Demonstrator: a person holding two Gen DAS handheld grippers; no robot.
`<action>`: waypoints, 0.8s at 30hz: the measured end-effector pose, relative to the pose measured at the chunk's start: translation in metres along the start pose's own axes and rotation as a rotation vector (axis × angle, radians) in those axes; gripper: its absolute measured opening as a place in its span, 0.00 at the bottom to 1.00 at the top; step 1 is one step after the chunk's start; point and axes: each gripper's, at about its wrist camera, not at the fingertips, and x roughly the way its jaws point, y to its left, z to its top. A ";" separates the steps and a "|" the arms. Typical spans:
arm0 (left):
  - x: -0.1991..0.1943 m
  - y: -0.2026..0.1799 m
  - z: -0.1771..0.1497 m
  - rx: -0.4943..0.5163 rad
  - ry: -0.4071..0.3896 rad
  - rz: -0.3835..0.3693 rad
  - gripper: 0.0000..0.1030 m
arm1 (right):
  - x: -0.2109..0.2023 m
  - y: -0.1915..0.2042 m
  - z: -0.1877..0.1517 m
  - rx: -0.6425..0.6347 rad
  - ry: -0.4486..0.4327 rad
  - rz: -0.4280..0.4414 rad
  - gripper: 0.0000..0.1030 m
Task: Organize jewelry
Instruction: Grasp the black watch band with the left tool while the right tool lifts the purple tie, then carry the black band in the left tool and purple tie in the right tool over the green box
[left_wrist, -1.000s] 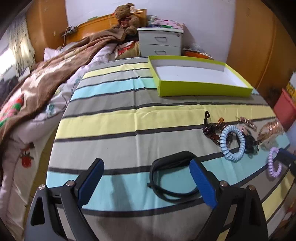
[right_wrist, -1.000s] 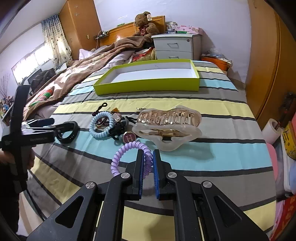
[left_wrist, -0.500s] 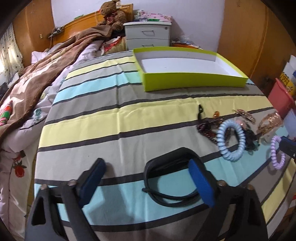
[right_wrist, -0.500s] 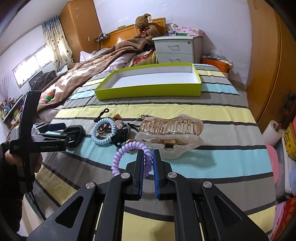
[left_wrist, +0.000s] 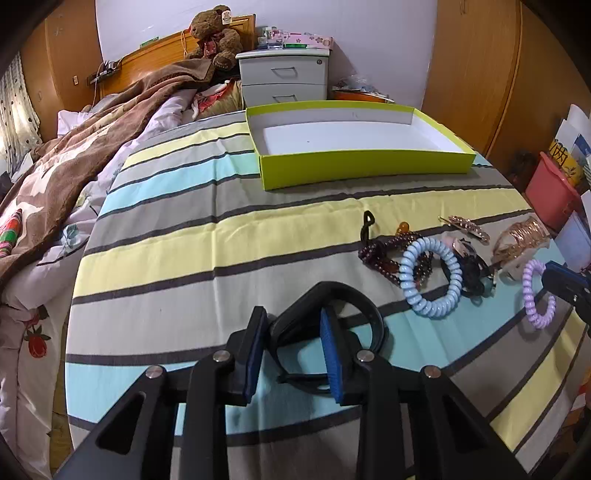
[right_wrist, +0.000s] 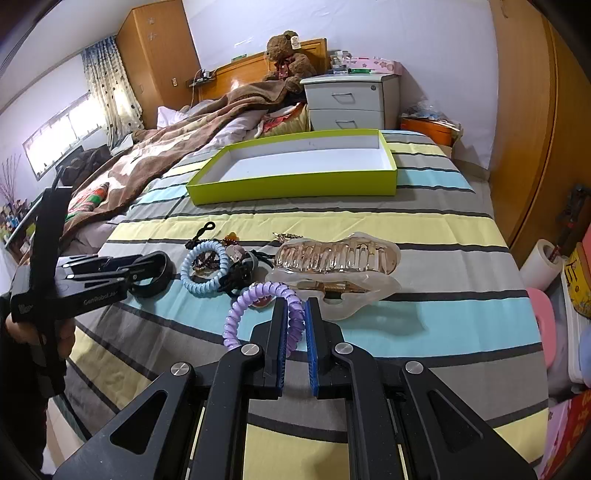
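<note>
A black band (left_wrist: 369, 310) lies on the striped sheet, and my left gripper (left_wrist: 293, 321) straddles its near left wall. Its jaws are closing; a strip of sheet still shows between the band and the right pad (left_wrist: 328, 343). In the right wrist view the left gripper (right_wrist: 147, 266) reaches the black band (right_wrist: 155, 280) from the left. My right gripper (right_wrist: 295, 306) is shut on a purple coil hair tie (right_wrist: 240, 314), also seen at the right of the left wrist view as the purple coil (left_wrist: 532, 295). The lime-green box (left_wrist: 365, 166) stands empty further back.
A pale blue coil tie (left_wrist: 432, 308), dark beaded bands (left_wrist: 376, 254), a black scrunchie (left_wrist: 476, 273), a small barrette (left_wrist: 469, 225) and a big translucent claw clip (right_wrist: 332, 258) lie in a cluster. A brown blanket (left_wrist: 92, 147) covers the bed's left side; a white nightstand (left_wrist: 284, 79) stands behind.
The left gripper's jaws have narrowed from wide apart to close around the black band's near wall. The right gripper has kept still, holding the purple coil.
</note>
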 end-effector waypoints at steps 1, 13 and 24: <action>-0.001 0.000 -0.001 -0.004 -0.001 0.000 0.27 | 0.000 0.000 0.000 0.000 -0.001 0.000 0.09; -0.015 0.003 -0.006 -0.052 -0.033 0.009 0.16 | -0.005 -0.001 0.003 0.006 -0.022 -0.001 0.09; -0.025 -0.001 0.003 -0.050 -0.054 0.008 0.16 | -0.015 -0.001 0.012 -0.005 -0.059 -0.004 0.09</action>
